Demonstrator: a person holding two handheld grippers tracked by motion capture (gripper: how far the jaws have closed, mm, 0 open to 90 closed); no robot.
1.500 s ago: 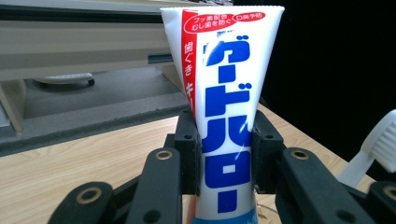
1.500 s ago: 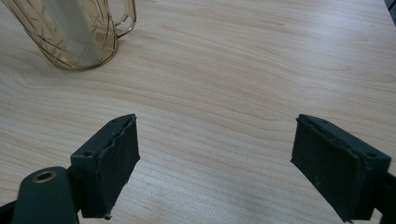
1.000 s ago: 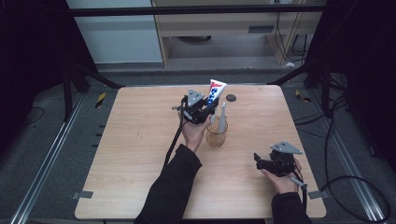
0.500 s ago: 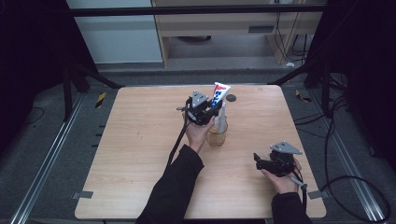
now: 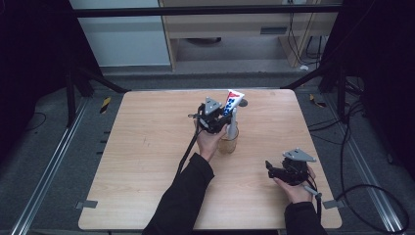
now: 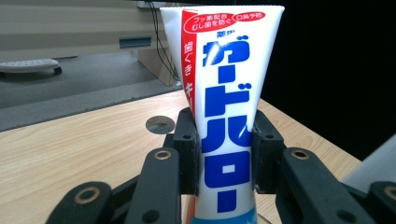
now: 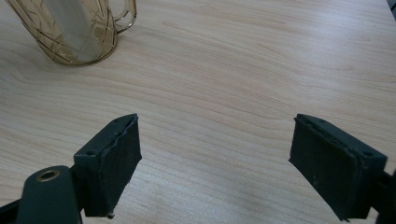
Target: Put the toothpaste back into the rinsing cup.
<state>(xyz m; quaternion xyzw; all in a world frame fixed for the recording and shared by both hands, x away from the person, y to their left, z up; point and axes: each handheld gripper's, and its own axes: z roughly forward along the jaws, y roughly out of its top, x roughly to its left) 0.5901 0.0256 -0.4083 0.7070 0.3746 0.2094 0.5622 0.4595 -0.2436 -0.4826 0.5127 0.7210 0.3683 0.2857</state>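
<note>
Toothpaste tube [image 6: 227, 116] is being gripped upright by left gripper [image 5: 218, 120], frame centre, over the amber cup [image 5: 228, 142]. Right gripper [image 7: 215, 158] is being held open, lower right. Tube should be kept vertical while lowered.

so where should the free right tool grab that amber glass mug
Grip the amber glass mug across its upper wall, coming from the right tool's own side. The handle is a thin loop, and the toothpaste tube and left tool crowd the rim.
</note>
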